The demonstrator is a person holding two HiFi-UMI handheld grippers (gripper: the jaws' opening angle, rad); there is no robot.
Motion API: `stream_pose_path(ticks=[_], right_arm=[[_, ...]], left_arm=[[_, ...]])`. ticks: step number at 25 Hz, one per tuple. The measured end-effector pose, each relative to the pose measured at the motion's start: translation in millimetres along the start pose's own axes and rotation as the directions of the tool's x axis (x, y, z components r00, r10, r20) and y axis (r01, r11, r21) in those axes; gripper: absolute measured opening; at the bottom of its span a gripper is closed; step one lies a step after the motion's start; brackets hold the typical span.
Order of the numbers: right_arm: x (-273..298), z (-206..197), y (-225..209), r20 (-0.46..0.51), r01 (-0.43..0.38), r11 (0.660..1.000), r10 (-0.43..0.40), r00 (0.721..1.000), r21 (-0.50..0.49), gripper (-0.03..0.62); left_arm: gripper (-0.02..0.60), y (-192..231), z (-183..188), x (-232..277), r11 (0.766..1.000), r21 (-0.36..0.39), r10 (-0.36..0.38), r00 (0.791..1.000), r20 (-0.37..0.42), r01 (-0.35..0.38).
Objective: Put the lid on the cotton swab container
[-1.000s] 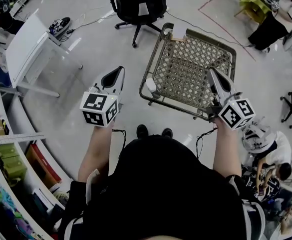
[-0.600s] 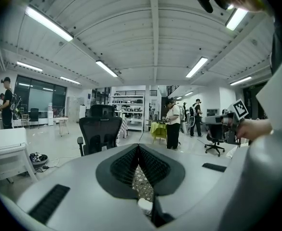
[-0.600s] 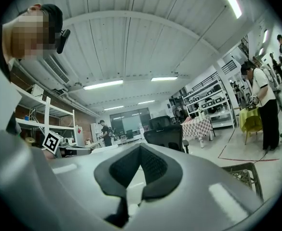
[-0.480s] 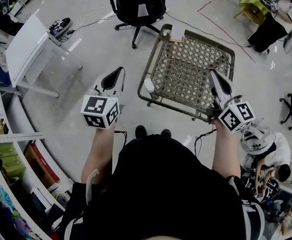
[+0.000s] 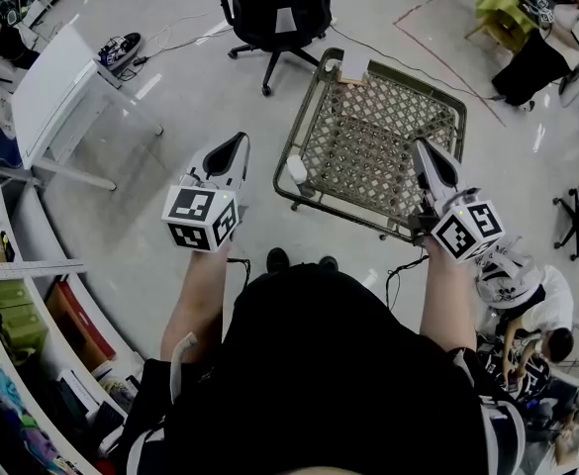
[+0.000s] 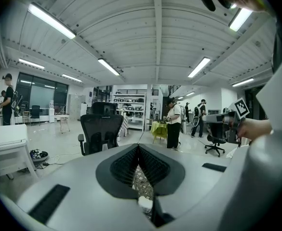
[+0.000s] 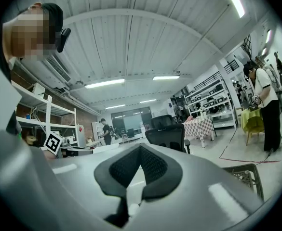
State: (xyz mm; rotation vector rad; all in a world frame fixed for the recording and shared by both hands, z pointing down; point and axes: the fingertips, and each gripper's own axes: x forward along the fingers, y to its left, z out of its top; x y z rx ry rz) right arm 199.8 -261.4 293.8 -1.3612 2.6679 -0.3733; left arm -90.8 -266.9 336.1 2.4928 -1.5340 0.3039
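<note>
A small white container [image 5: 297, 169] stands at the left edge of a low lattice-topped table [image 5: 378, 132]. A flat white piece [image 5: 353, 64] lies at the table's far edge; I cannot tell if it is the lid. My left gripper [image 5: 237, 142] hangs over the floor left of the table, its jaws shut on nothing. My right gripper [image 5: 423, 146] is held above the table's right side, also shut and empty. In the left gripper view the white container [image 6: 144, 203] shows low between the fingers [image 6: 124, 165]. The right gripper view looks out across the room.
A black office chair [image 5: 274, 3] stands just beyond the table. A white desk [image 5: 56, 92] is at the left, shelves [image 5: 12, 344] at the lower left. People sit at the right [image 5: 527, 295] and far right [image 5: 551, 38]. Cables [image 5: 398, 57] run over the floor.
Both grippers stay where they were. Only the view has shifted slightly.
</note>
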Motion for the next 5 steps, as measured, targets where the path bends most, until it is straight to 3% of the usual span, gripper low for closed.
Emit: stream_pose_path(ticks=[5], right_arm=[[3.1,-2.0,2.4,0.001,-0.002,1.000,0.002,1.000,0.011,0.008]], left_arm=[[0.006,4.3,-1.1,-1.1,1.000,0.009,0.007,1.000,0.001,-0.007]])
